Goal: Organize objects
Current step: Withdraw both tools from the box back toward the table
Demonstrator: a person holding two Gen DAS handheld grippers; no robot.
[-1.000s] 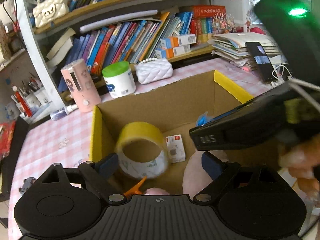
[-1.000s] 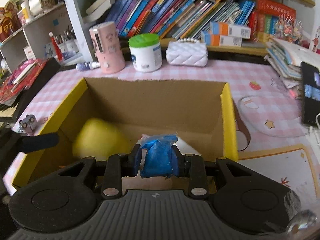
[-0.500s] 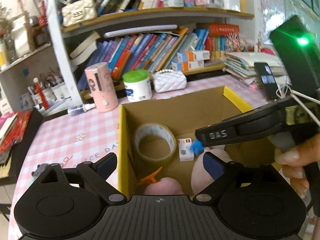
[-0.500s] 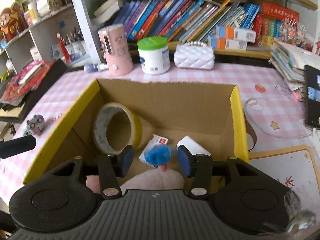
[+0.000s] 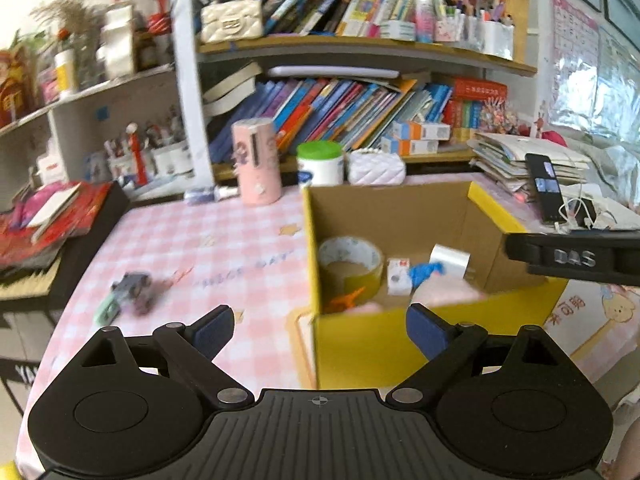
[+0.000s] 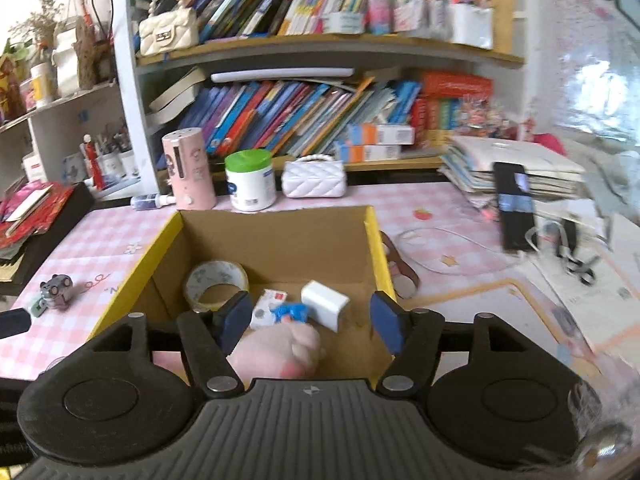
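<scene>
while its jaws are opening, right gripper point(image 6: 310, 316) holds nothing above box point(image 6: 378, 240).

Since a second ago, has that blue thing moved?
Yes. It left the right gripper, whose jaws are opening, and now lies on the box floor between the small red-and-white carton and white block.

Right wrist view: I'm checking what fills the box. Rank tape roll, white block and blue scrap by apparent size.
1. tape roll
2. white block, nearer the camera, so only roughly smaller
3. blue scrap
</scene>
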